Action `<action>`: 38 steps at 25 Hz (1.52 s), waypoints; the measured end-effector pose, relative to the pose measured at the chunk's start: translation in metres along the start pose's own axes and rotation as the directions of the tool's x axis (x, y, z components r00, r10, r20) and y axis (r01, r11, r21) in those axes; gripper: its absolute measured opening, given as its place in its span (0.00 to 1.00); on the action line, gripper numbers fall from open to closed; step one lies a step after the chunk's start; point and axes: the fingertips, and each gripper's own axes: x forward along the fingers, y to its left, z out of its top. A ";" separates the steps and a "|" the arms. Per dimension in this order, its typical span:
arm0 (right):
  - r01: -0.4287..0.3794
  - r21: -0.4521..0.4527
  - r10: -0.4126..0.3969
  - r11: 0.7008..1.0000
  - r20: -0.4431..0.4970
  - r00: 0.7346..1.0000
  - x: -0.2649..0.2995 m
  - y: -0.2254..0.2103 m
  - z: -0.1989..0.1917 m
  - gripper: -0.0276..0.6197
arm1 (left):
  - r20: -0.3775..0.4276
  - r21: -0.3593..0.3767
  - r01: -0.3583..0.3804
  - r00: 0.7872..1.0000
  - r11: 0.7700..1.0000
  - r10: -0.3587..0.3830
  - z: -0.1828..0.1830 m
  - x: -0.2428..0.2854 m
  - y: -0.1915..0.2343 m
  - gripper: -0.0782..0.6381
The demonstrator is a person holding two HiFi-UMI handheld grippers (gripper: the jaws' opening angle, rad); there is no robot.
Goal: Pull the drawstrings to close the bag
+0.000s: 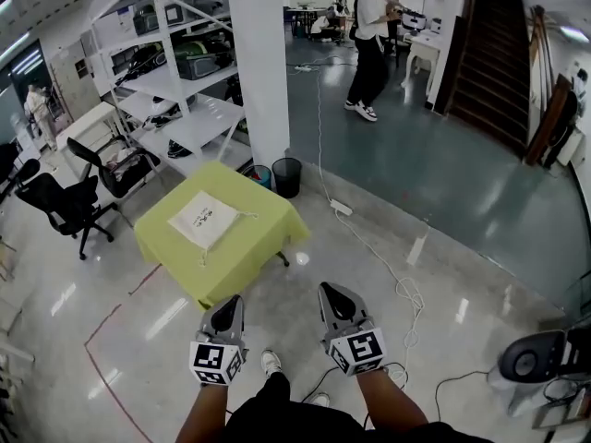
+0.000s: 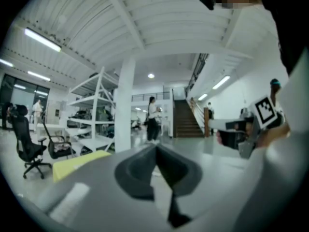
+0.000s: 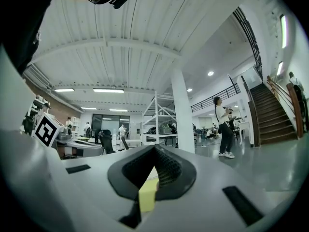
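A white drawstring bag (image 1: 205,218) lies flat on a small table with a yellow-green cloth (image 1: 242,257), a thin drawstring trailing off each side. The table is some way ahead of me. My left gripper (image 1: 230,303) and right gripper (image 1: 333,293) are held side by side over the floor short of the table, both pointing toward it. Each is shut with nothing between its jaws. In the left gripper view the left gripper (image 2: 155,147) has its tips together, with the cloth (image 2: 79,161) low at the left. In the right gripper view the right gripper (image 3: 154,148) is also shut.
A white pillar (image 1: 259,72) and white shelving (image 1: 175,81) stand behind the table. Black office chairs (image 1: 69,206) are at the left, and a black bin (image 1: 287,175) stands by the pillar. A power strip and cable (image 1: 342,208) cross the floor. A person (image 1: 369,44) stands near the stairs (image 1: 494,58).
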 end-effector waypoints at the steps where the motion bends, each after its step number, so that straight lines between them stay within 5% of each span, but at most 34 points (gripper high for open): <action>1: -0.003 -0.001 0.003 1.000 0.002 1.000 0.008 -0.002 0.000 0.03 | 0.003 0.003 0.002 1.000 1.000 -0.002 0.001 0.007 0.005 0.11; 22: -0.063 -0.084 0.057 0.994 -0.074 0.996 0.222 0.012 -0.010 0.03 | 0.024 -0.045 -0.002 1.000 0.999 0.003 0.001 0.124 0.177 0.11; 38: -0.155 -0.057 0.149 0.986 -0.101 0.984 0.296 0.009 -0.029 0.03 | 0.012 -0.043 -0.051 0.999 0.998 0.052 -0.004 0.157 0.215 0.11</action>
